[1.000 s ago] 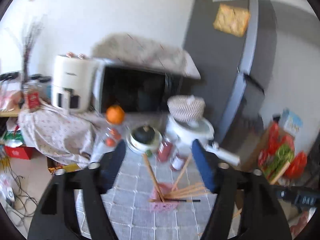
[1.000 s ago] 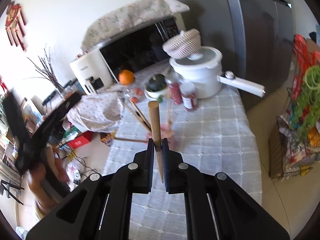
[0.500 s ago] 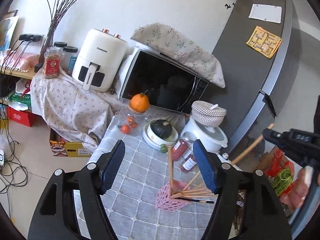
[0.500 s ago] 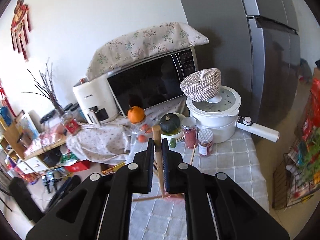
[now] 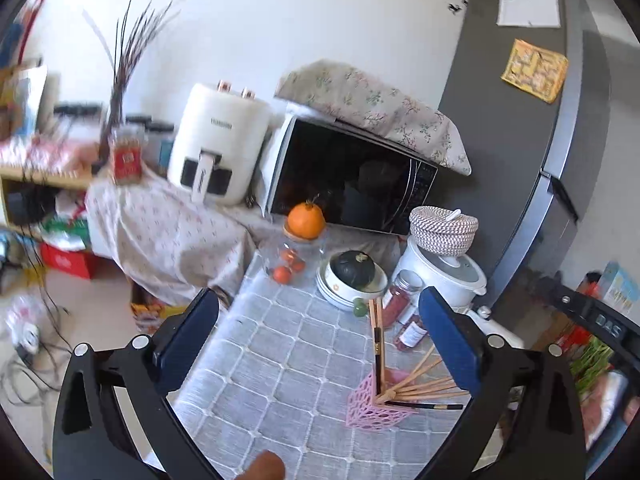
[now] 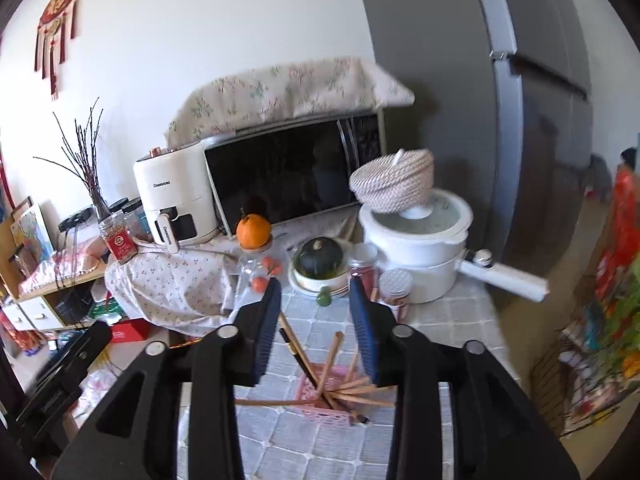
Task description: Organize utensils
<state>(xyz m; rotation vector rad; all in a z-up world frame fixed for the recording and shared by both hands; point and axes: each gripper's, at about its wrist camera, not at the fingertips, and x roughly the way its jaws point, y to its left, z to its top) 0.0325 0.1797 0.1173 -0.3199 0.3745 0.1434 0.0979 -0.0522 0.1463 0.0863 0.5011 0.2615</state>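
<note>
A pink lattice holder [image 5: 370,404] [image 6: 310,392] stands on the grey quilted tablecloth [image 5: 280,360]. Several wooden chopsticks [image 5: 416,386] [image 6: 332,360] and a black one fan out of it. My left gripper [image 5: 318,332] hovers over the cloth to the left of the holder, jaws opening wide with nothing between them. My right gripper [image 6: 316,308] hangs above the holder, jaws opening; no chopstick sits between its pads. The right tool's black body [image 5: 592,316] shows at the right edge of the left wrist view.
Behind the holder stand two red-filled jars [image 5: 400,296], a white pot [image 6: 420,252] with a woven lid, a plate stack with a dark squash [image 5: 354,268], an orange [image 5: 306,220] on a glass jar, a microwave [image 6: 288,176] and an air fryer [image 5: 218,148]. A grey fridge [image 6: 480,100] rises right.
My right gripper let go of the wooden chopstick it held, and its jaws parted. My left jaws spread wider. Both views shifted toward the holder.
</note>
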